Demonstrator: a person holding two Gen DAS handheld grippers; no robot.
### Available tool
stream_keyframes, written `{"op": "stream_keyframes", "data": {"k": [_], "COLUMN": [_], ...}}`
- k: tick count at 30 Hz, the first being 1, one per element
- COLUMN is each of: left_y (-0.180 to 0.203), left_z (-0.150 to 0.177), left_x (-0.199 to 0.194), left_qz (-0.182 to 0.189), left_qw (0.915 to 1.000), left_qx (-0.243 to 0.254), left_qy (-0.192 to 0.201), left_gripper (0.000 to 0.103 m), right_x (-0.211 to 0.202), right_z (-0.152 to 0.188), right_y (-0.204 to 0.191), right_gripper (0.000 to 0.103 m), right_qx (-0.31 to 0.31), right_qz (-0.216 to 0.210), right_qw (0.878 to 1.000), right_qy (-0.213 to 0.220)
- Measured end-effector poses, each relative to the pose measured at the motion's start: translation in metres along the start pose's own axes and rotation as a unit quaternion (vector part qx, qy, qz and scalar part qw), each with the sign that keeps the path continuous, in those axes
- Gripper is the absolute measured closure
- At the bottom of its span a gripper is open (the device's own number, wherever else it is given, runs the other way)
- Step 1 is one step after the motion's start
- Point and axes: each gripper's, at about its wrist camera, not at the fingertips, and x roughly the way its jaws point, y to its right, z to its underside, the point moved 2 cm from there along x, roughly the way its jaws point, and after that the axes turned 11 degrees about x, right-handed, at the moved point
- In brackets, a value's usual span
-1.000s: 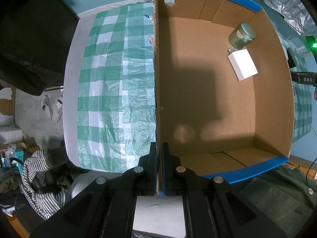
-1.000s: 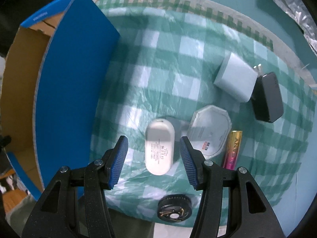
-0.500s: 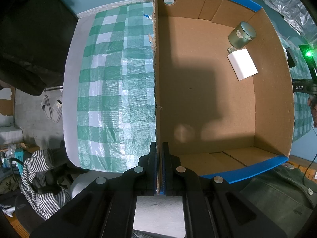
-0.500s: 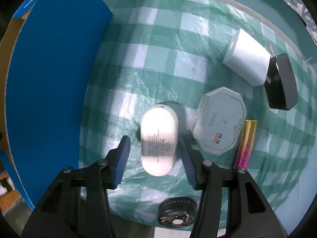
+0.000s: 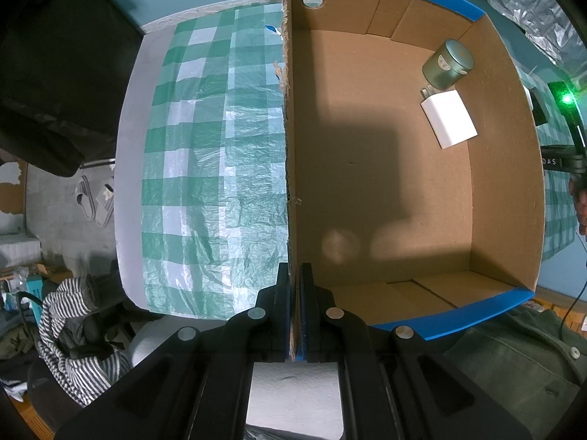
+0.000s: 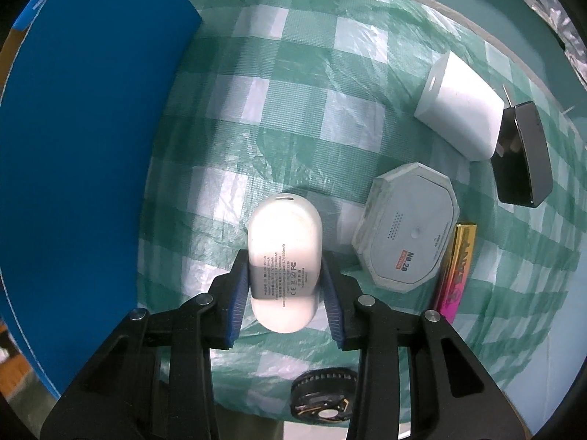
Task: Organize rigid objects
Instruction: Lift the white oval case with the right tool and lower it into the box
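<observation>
The right gripper (image 6: 285,286) is closing its blue-padded jaws around a glossy white pill-shaped power bank (image 6: 284,256) (small grey print on its face), while the left gripper (image 5: 294,311) pinches the brown cardboard box's wall (image 5: 290,146).

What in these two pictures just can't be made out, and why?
- Power bank, right wrist view: its small print is blurred, and the closing right gripper covers its sides.
- Round black part, right wrist view: partly behind a finger, kind unclear.
- Black charger: its front faces away.
- Box, left wrist view: the left gripper hides the wall it clamps.

Between right tool (image 6: 285,286) pads: power bank (image 6: 284,242). Right of it: octagonal device (image 6: 407,225), battery (image 6: 456,264). Left: box (image 6: 91,139).
</observation>
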Motion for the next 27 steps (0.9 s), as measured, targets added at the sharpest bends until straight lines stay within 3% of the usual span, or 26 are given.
{"op": "stream_keyframes", "data": {"k": [11, 27], "left_y": [0.001, 0.0], "left_z": [-0.001, -0.001], "left_x": [0.001, 0.001], "left_qz": [0.0, 0.0], "left_qw": [1.0, 1.0], "left_qx": [0.0, 0.001], "left_qy": [-0.001, -0.001], "left_gripper": [0.099, 0.099], "right_x": [-0.024, -0.102], "right_z": [-0.002, 0.002], "right_y": [-0.01, -0.049], "right_gripper": [0.066, 0.066], "right_qx": [-0.018, -0.07], "right_qz": [-0.004, -0.015], "right_qw": [1.0, 0.996], "right_qy": [0.011, 0.055]}}
